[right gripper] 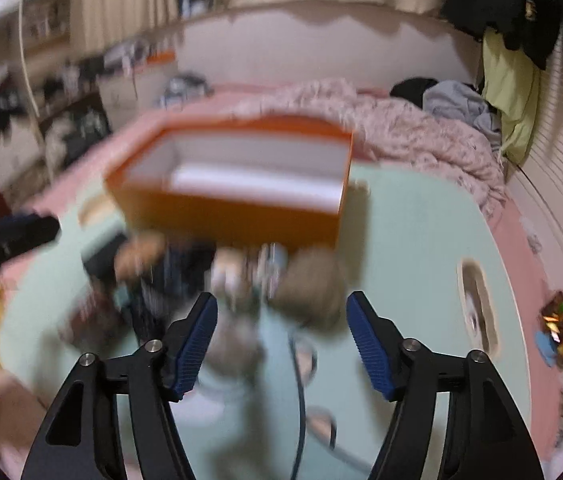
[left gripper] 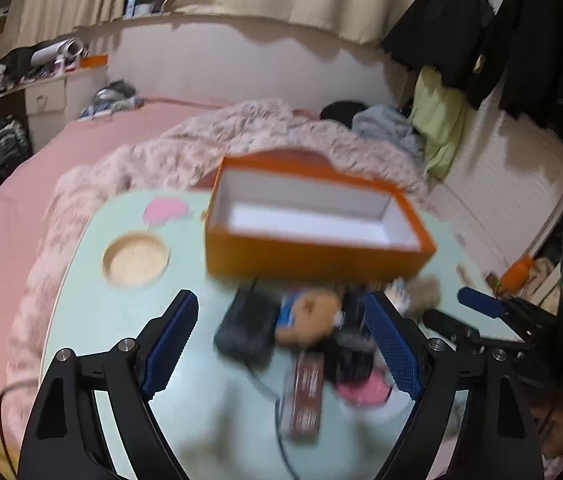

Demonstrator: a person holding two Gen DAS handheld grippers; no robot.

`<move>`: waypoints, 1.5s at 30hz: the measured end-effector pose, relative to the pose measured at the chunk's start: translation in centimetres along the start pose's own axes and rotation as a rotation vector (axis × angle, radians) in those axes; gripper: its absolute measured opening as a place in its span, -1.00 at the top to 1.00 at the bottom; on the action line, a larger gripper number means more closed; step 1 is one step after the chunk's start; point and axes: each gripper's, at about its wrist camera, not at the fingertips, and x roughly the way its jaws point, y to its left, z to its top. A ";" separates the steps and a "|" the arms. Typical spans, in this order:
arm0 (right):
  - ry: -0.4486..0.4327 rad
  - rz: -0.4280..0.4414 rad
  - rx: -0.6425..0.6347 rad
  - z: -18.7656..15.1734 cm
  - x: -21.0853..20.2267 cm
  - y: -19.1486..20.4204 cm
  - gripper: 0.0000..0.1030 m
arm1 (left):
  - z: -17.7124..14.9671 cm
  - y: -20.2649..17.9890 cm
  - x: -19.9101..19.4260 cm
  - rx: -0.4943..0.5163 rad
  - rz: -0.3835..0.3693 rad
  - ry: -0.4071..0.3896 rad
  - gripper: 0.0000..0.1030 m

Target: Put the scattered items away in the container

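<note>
An orange box (left gripper: 313,256) with a white inside stands open and empty at the far side of a pale green table (left gripper: 121,320); it also shows in the right wrist view (right gripper: 225,216). In front of it lies a blurred pile: a black case (left gripper: 247,326), a brown plush toy (left gripper: 309,314), a brown bar (left gripper: 304,394), a pink item (left gripper: 363,394) and a tan fluffy ball (right gripper: 313,292). My left gripper (left gripper: 281,348) is open and empty, above the pile. My right gripper (right gripper: 281,344) is open and empty, near the fluffy ball; it also shows in the left wrist view (left gripper: 469,308).
The table sits on a bed with a pink sheet (left gripper: 21,184) and a pink fluffy blanket (left gripper: 185,148). A round wooden coaster (left gripper: 136,260) lies at the table's left. A dark cable (right gripper: 299,384) runs across the near table. Clothes hang on the right wall (left gripper: 481,40).
</note>
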 end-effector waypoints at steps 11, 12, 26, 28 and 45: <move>0.080 -0.039 -0.002 -4.8 1.1 0.7 -0.43 | -5.7 -0.6 0.4 0.034 0.016 0.091 -0.66; 0.082 -0.030 0.010 -4.8 1.2 0.2 -0.44 | -6.1 -1.0 0.7 0.054 0.018 0.101 -0.66; 0.086 0.047 -0.049 -5.3 1.7 0.7 -0.99 | -6.6 -0.5 1.6 0.045 -0.017 0.119 -0.66; 0.086 0.046 -0.049 -5.3 1.7 0.6 -0.99 | -6.7 -0.6 1.6 0.044 -0.018 0.121 -0.66; 0.086 0.047 -0.049 -5.3 1.8 0.6 -0.99 | -6.7 -0.5 1.7 0.039 -0.022 0.122 -0.66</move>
